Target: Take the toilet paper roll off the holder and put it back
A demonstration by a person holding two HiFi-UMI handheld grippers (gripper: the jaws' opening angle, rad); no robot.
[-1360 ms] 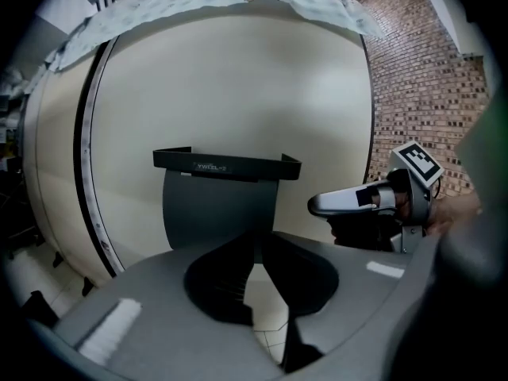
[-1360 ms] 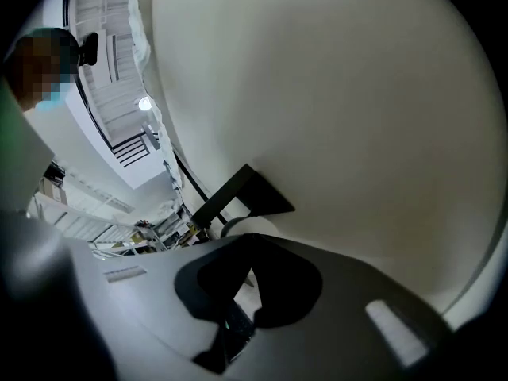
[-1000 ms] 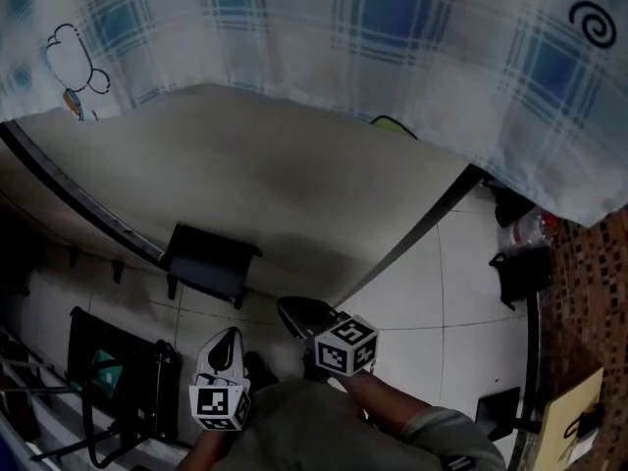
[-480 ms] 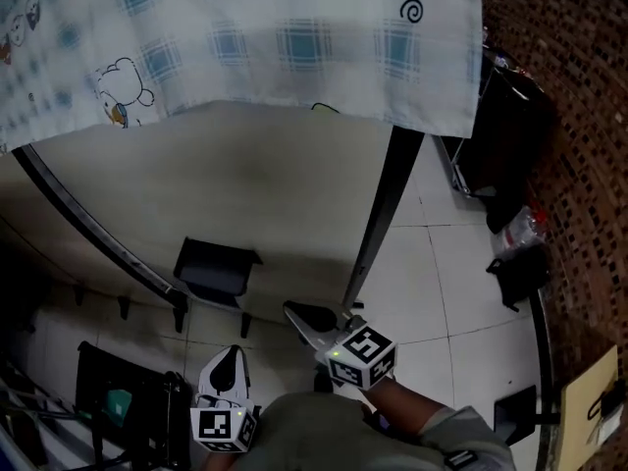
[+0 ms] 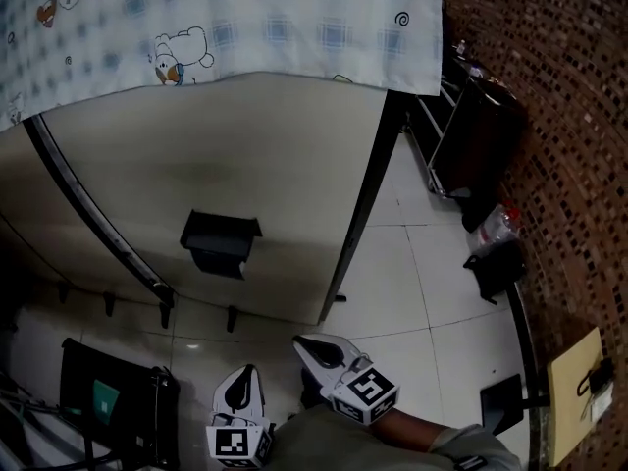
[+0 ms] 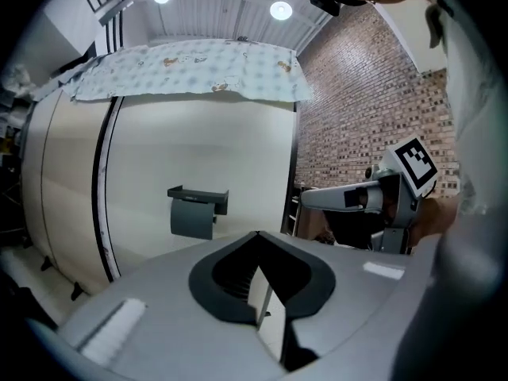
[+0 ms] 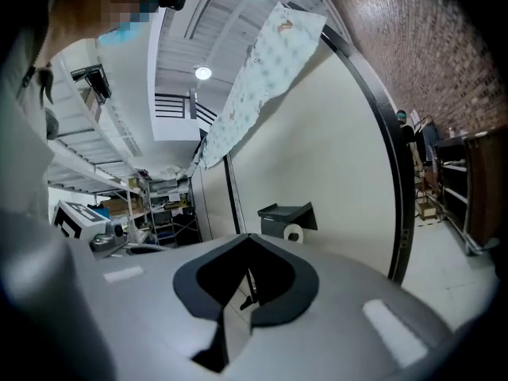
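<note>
Left hand-held gripper (image 5: 245,376) and right hand-held gripper (image 5: 308,343) shifted, shut, empty; roll (image 7: 294,233) in holder (image 5: 221,241).

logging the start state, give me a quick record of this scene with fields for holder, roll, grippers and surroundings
holder: dark box-shaped toilet paper holder, mounted on the beige wall panel
roll: white toilet paper roll, on the holder, below its flat top
left gripper: shut, empty, apart from the holder
right gripper: shut, empty, apart from the holder
above: blue-checked cloth draped over the panel's top
right side: brick wall
</note>
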